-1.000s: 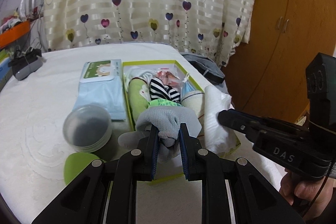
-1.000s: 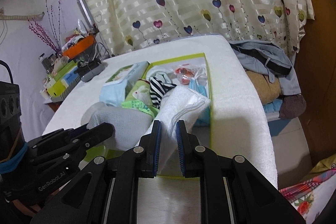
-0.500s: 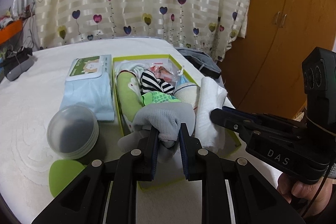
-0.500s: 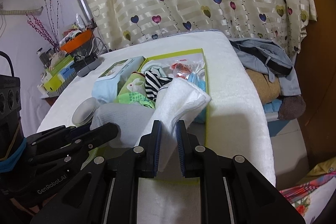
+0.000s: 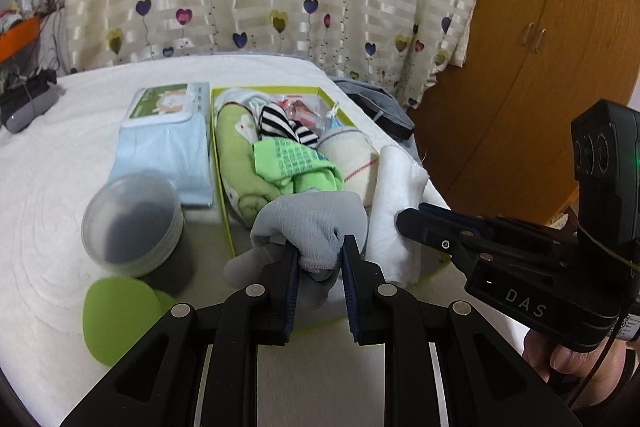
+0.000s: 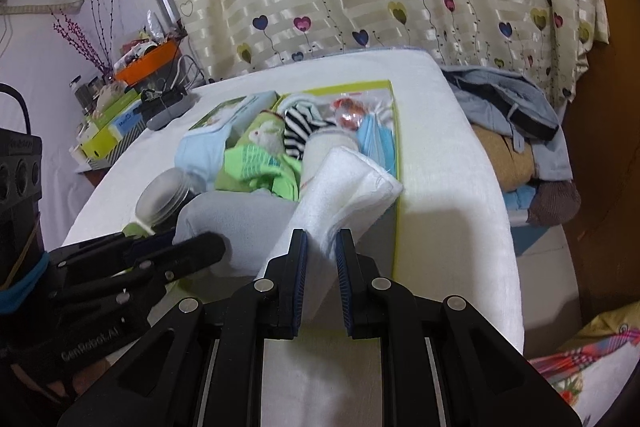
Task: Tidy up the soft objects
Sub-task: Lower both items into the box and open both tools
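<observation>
A green-rimmed box on the white bed holds soft items: a green roll, green socks, a striped sock and a cream roll. My left gripper is shut on a grey sock held over the box's near end. My right gripper is shut on a folded white towel, held over the box's right side next to the grey sock. The towel also shows in the left wrist view.
A blue wipes pack, a round clear container and a green lid lie left of the box. Clothes are piled off the bed's right edge. A wooden wardrobe stands right. Clutter sits far left.
Both grippers have moved forward a little toward the box, each still holding its item. The box contents look nearer and larger.
</observation>
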Tool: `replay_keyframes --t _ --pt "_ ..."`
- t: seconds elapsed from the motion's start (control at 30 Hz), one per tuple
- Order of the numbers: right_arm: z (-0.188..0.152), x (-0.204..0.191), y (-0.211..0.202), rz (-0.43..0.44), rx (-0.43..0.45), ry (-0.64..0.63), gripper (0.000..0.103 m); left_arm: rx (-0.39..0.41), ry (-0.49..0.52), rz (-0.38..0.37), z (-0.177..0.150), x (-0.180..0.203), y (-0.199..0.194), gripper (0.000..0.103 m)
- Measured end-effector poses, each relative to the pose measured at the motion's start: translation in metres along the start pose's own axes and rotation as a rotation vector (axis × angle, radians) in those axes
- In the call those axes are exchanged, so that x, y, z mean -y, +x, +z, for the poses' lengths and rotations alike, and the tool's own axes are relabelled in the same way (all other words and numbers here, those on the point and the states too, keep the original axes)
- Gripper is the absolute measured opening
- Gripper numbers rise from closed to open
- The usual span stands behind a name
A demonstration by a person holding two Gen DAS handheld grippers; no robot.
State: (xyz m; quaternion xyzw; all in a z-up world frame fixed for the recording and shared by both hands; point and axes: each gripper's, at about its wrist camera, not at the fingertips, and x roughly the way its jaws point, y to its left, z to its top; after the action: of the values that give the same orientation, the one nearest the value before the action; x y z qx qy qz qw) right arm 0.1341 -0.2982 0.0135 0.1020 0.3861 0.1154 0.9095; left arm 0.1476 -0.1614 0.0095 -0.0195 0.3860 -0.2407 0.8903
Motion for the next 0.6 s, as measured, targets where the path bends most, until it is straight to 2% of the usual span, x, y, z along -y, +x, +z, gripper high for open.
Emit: replay_keyframes --t 0.13,0.2,0.53,0.57,0.6 --pt "-0.001 0.000 0.004 -0.017 -0.023 -0.007 0.018 -0.022 -0.001 0.008 -0.004 0.001 0.002 0.023" --pt "-0.002 0.000 0.001 -0.028 -0.016 0.006 0.023 -0.008 0.001 0.010 -0.005 0.001 -0.004 0.026" --pt "-0.005 -0.014 -0.021 -0.050 0.035 -0.024 0.024 0.041 0.026 0.031 -0.008 0.005 -0.029 0.029" --pt "-0.004 -0.016 -0.023 -0.051 0.039 -0.028 0.028 0.046 0.025 0.034 -0.008 0.005 -0.031 0.029" --pt "-0.005 -0.018 -0.025 -0.052 0.043 -0.032 0.038 0.051 0.024 0.036 -0.008 0.005 -0.034 0.029"
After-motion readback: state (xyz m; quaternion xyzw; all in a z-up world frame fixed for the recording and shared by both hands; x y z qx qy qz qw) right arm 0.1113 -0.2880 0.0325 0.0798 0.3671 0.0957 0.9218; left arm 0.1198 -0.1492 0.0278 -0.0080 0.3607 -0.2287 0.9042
